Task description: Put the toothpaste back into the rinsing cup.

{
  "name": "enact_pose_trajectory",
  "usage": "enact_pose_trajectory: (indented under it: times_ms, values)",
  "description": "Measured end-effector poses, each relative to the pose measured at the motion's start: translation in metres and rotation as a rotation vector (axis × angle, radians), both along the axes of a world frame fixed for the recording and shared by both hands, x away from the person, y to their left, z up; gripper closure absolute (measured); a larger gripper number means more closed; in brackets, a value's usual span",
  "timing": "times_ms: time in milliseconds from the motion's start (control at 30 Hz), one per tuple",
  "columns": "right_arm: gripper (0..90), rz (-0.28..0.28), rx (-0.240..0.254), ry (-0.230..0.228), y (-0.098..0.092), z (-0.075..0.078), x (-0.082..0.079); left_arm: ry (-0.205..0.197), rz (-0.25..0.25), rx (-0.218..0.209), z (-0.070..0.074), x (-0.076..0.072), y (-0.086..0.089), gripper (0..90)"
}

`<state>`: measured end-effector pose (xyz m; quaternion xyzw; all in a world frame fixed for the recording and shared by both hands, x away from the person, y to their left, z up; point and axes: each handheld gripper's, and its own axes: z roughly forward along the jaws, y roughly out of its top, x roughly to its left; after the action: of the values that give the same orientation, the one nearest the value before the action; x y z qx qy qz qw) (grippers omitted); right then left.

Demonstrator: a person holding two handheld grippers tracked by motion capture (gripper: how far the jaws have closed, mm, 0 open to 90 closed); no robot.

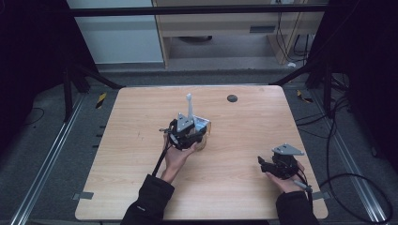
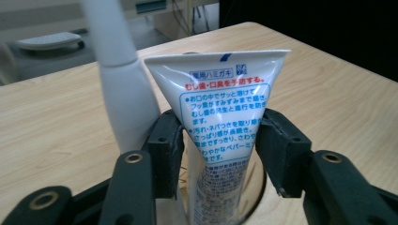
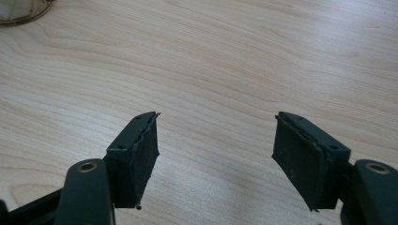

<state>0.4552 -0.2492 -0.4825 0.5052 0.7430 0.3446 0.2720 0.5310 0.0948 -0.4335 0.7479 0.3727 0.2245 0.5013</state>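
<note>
Right gripper [image 3: 216,154]: nearest the person, at the table's near right corner area in the high view; its two black jaws stand wide apart with only bare wood between them, holding nothing.
Right hand [image 1: 281,180]: grips the tool from below, dark sleeve behind it.
Left gripper [image 2: 218,140]: near the table's middle; its jaws flank the tube, one pad against each side, so it is closed on the tube.
Toothpaste tube [image 2: 225,117]: white, standing upright in a cup, flat crimped end up, a blue mark at the top edge.
Writing on tube: Japanese print; a blue boxed line at top, a red line below it, then several blue lines inside a blue frame; smaller print lower down is too blurred to read.
Cup [image 2: 256,187]: clear, round-rimmed, under and around the tube's lower part, between the jaws.
Toothbrush handle [image 2: 119,89]: white, upright, just left of the tube in the left gripper view, in the same cup.
Table [image 1: 244,136]: light wood grain.
Dark round spot [image 1: 232,98]: on the far part of the table, well apart from the cup.
</note>
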Motion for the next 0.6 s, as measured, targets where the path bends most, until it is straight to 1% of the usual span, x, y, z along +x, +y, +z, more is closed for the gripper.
enact_pose_trajectory:
  times_ms: [33, 100, 167, 233, 267, 300, 400, 433, 467, 533, 600]
  values:
    - [31.0, 0.000, 0.000, 0.000, 0.000, 0.000, 0.000, -0.011, 0.007, 0.003, 0.001, -0.002, 0.001, 49.6]
    - [30.8, -0.001, 0.001, 0.000, 0.000, 0.000, 0.000, -0.025, 0.002, -0.009, 0.002, -0.007, 0.003, 44.5]
    - [30.7, -0.002, 0.000, 0.000, 0.000, 0.000, 0.000, -0.028, 0.004, 0.003, 0.004, -0.012, 0.005, 39.0]
    - [30.5, -0.004, 0.003, 0.001, 0.000, 0.000, -0.001, -0.027, -0.005, 0.022, 0.006, -0.016, 0.007, 36.9]
    - [30.4, -0.003, 0.003, 0.001, 0.000, 0.000, -0.001, -0.028, -0.005, 0.023, 0.007, -0.019, 0.009, 35.9]
    - [30.2, -0.004, 0.003, 0.000, 0.000, 0.000, -0.001, -0.028, -0.007, 0.019, 0.009, -0.020, 0.011, 35.1]
    - [29.6, -0.005, 0.005, 0.002, 0.000, 0.001, -0.002, -0.019, -0.006, -0.028, 0.014, -0.023, 0.016, 33.1]
    - [29.4, -0.006, 0.003, -0.001, 0.000, 0.000, -0.002, -0.017, -0.007, -0.033, 0.016, -0.024, 0.017, 32.8]
    - [29.2, -0.004, 0.000, -0.005, 0.000, 0.001, -0.002, -0.013, -0.006, -0.025, 0.017, -0.025, 0.018, 32.1]
    - [28.6, -0.005, 0.007, -0.005, 0.000, 0.002, -0.004, -0.004, -0.005, 0.003, 0.019, -0.027, 0.019, 31.8]
    - [28.1, -0.006, 0.006, -0.012, -0.001, 0.002, -0.004, 0.016, -0.006, 0.022, 0.018, -0.030, 0.022, 31.1]
